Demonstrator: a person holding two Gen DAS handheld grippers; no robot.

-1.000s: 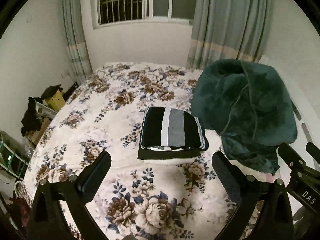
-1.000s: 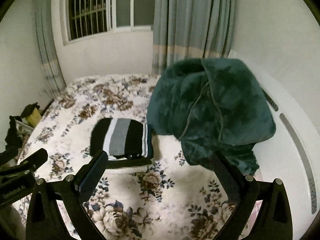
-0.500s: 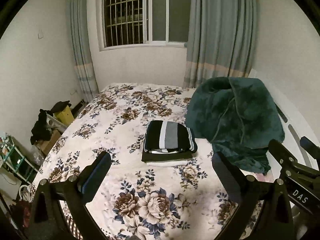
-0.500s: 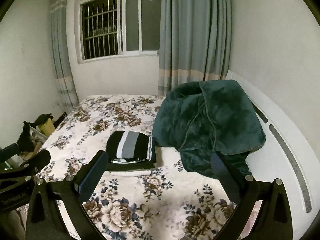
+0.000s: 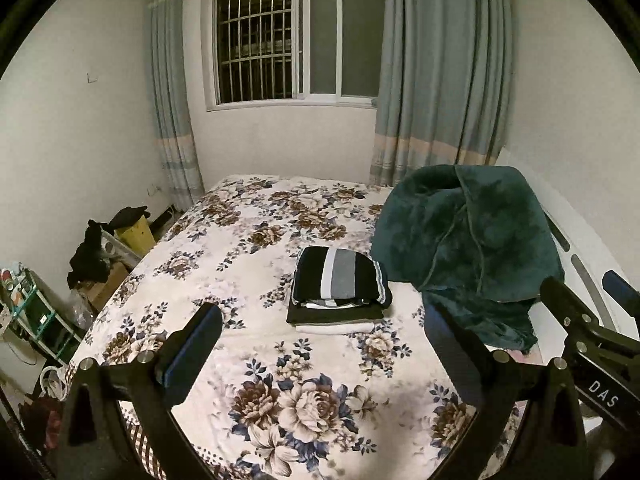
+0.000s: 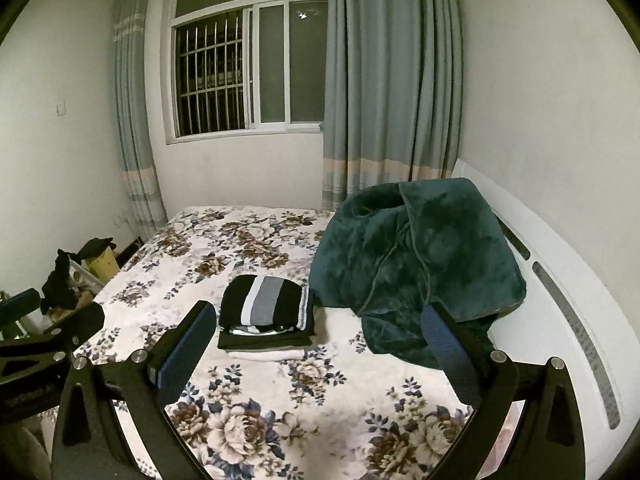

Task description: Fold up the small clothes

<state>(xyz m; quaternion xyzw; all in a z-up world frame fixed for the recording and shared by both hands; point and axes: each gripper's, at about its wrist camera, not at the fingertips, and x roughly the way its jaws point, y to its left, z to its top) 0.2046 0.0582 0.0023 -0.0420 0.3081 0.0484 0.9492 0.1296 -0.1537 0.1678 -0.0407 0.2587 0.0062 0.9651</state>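
A neat stack of folded clothes (image 5: 338, 292) (image 6: 266, 312) lies mid-bed on the floral bedspread (image 5: 280, 392) (image 6: 320, 408): a black top with white and grey stripes over a black piece and a white one. My left gripper (image 5: 322, 344) stands open above the near part of the bed, well short of the stack, nothing between its fingers. My right gripper (image 6: 318, 340) is likewise open and empty, held back from the stack. Each gripper shows at the edge of the other's view.
A dark green plush blanket (image 5: 472, 248) (image 6: 416, 264) is heaped right of the stack against the white headboard (image 6: 568, 320). Boxes, dark garments and a shelf (image 5: 36, 312) crowd the floor on the left. A barred window (image 5: 280, 48) and curtains fill the far wall.
Both grippers have pulled back and risen away from the bed, so the stack looks smaller and more of the window and walls shows. The stack itself has not moved.
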